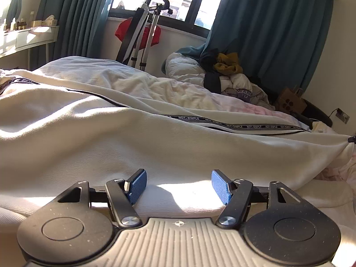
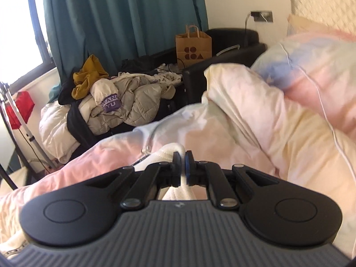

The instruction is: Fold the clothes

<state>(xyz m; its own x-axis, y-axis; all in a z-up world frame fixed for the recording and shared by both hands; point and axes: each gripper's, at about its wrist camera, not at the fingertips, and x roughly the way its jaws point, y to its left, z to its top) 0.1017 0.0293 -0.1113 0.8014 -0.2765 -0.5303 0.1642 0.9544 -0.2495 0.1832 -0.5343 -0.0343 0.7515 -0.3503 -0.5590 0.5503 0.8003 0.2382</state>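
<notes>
A cream garment (image 1: 115, 129) with a black "NOT-SIMPLE" lettered stripe (image 1: 240, 124) lies stretched across the bed in the left wrist view. My left gripper (image 1: 179, 183) hovers low over its near part, jaws open, blue pads (image 1: 138, 183) apart with only cloth beneath them. The garment's far right end is pulled to a point at the frame's right edge. In the right wrist view my right gripper (image 2: 182, 162) is shut on a fold of the cream garment (image 2: 171, 153), which bunches between the pads and hangs under the gripper.
A pastel duvet (image 2: 233, 122) and pillow (image 2: 311, 71) cover the bed. A heap of jackets and clothes (image 2: 115, 102) lies by the teal curtain (image 2: 124, 17). A brown paper bag (image 2: 193, 46), a black chair (image 2: 222, 66) and a tripod (image 1: 142, 37) stand near the window.
</notes>
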